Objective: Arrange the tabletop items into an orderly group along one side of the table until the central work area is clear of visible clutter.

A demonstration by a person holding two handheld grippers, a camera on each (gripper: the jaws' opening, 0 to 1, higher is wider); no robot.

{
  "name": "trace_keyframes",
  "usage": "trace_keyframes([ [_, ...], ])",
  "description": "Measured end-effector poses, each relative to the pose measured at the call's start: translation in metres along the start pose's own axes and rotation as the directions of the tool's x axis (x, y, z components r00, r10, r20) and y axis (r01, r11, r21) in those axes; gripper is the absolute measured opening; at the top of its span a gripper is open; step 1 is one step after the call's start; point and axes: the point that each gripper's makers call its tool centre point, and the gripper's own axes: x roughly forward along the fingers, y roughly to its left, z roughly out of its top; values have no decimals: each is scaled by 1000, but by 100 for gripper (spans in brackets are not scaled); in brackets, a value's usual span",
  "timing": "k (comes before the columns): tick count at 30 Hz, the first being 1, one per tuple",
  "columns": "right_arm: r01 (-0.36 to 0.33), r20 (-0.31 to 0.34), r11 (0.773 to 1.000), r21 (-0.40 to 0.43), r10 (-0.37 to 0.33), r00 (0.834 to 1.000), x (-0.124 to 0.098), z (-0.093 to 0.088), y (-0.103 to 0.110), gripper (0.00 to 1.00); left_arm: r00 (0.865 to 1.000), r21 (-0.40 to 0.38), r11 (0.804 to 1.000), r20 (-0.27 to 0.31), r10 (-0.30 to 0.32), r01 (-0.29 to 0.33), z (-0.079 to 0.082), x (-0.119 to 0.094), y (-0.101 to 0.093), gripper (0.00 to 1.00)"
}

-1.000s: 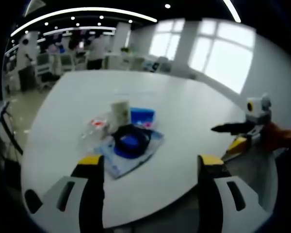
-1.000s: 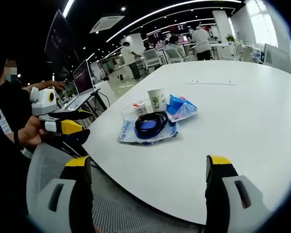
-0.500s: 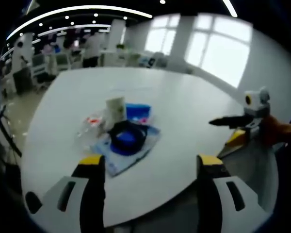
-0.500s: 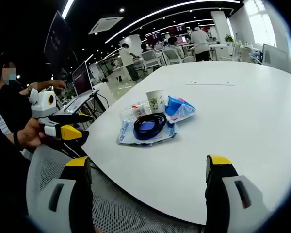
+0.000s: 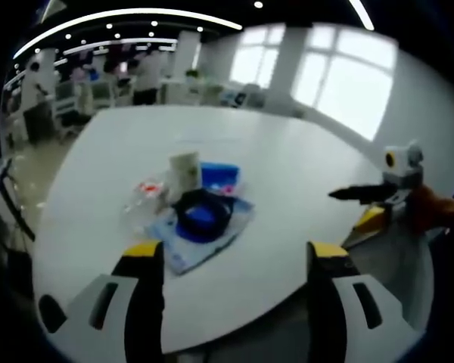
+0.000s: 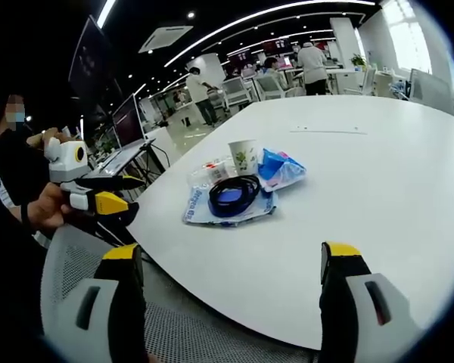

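A small cluster sits on the white table (image 5: 287, 174): a paper cup (image 5: 185, 172), a blue packet (image 5: 220, 177), a coil of black cable (image 5: 204, 213) on a pale blue sheet (image 5: 189, 249), and a clear wrapper with red marks (image 5: 142, 198). My left gripper (image 5: 231, 261) hangs open before the table's near edge. The right gripper (image 5: 367, 206) comes in from the right, held by a hand. In the right gripper view the same cup (image 6: 244, 156), blue packet (image 6: 280, 168) and cable coil (image 6: 231, 194) lie ahead of my open right gripper (image 6: 231, 261); the left gripper (image 6: 98, 193) shows at the left.
A mesh office chair (image 6: 174, 333) stands under the right gripper by the table edge (image 6: 212, 283). People (image 6: 314, 64) and desks with monitors (image 6: 129, 121) fill the room beyond. Bright windows (image 5: 340, 83) lie past the table.
Only slight camera sway; the items on the table have not moved and both grippers stay open.
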Motion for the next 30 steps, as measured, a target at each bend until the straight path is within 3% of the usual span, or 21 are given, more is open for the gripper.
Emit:
trace_keyframes([
  [6,5,4,1000,-2,-5,1000,-1,2,0,98,1000,4,1000,1,2,-2,1,0,0,73],
  [13,10,2,1000,2,-10,1000,-2,1,-2,97,1000,-47,999,27,-4,5,6,-2,1,73],
  [30,34,25,999,-4,-33,999,-5,6,-8,95,999,14,999,-19,-30,30,-1,3,-10,71],
])
